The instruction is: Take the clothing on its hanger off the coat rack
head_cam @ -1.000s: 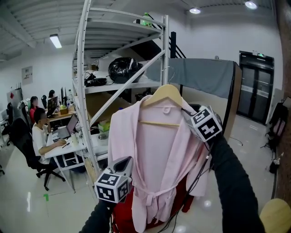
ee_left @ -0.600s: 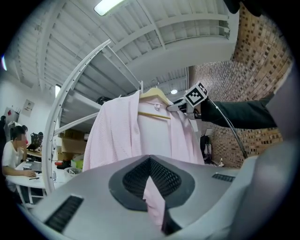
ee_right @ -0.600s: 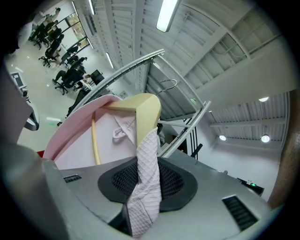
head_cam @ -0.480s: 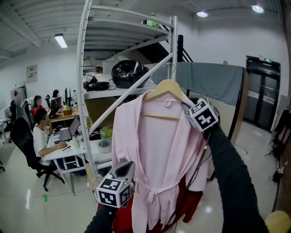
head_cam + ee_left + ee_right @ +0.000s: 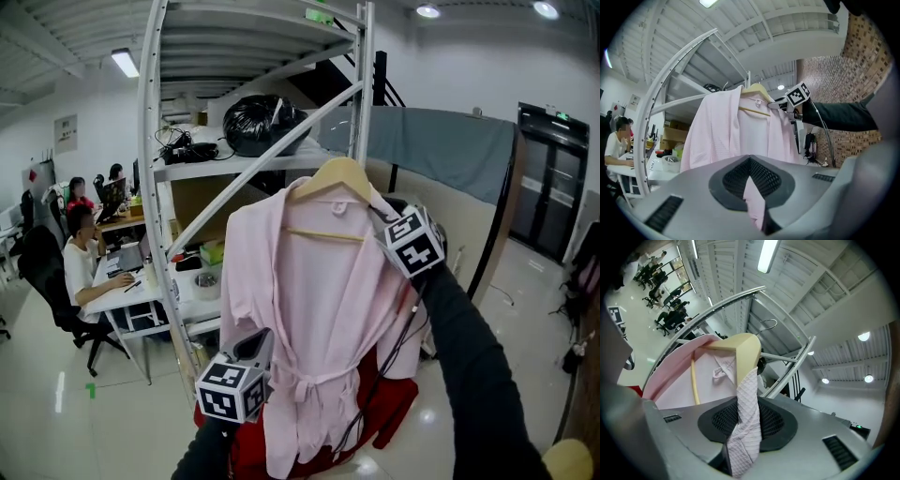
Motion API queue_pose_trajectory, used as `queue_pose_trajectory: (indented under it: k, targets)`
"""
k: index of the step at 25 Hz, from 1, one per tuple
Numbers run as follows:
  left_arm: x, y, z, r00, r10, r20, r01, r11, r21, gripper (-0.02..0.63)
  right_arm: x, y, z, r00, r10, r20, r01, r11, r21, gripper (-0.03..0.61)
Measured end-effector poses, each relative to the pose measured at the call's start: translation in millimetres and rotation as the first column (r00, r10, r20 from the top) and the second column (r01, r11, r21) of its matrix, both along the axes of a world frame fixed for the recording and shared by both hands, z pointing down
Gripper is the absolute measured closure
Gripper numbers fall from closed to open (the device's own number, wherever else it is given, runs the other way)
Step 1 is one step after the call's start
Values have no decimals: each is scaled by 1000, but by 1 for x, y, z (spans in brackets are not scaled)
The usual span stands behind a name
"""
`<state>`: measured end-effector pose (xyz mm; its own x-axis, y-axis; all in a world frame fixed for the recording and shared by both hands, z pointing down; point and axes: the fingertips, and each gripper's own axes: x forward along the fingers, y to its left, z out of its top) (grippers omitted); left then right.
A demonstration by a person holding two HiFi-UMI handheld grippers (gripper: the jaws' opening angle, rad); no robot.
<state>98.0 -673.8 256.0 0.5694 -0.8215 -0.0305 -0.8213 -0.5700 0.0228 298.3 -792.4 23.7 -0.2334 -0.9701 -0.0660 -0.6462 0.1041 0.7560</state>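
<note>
A pale pink robe hangs on a wooden hanger in mid-air in front of white shelving. My right gripper is shut on the hanger's right shoulder through the robe's cloth. In the right gripper view the hanger and a twist of quilted cloth sit between the jaws, and the wire hook hangs on nothing. My left gripper is shut on the robe's lower front. A pink fold shows between its jaws, with the robe spread beyond.
Tall white metal shelving stands just behind the robe, with a black bag on one shelf. Red clothing lies low behind the robe. People sit at desks at the left. A grey partition is at the right.
Both grippers have carried the robe and hanger leftward across the shelving front. The left gripper sits slightly lower in the picture. Both grips look the same.
</note>
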Motion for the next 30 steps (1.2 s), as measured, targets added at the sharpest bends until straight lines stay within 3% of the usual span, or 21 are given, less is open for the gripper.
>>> queue_pose_trajectory:
  k: [8,15,30]
  targets:
    - [12,-15,70,1000,-14,10,15,993,-120,618,6,-21,134,997,-60,48,66,987,-149,485]
    - [15,-14,141,999,-24,29,30,969,-247,618,12,-26,265,991,-83,107,108,959,-261,485]
    - [34,-12,240,999,-4,52,26,907,-421,618,5,-18,467,986,-45,161,128,819,-560,485]
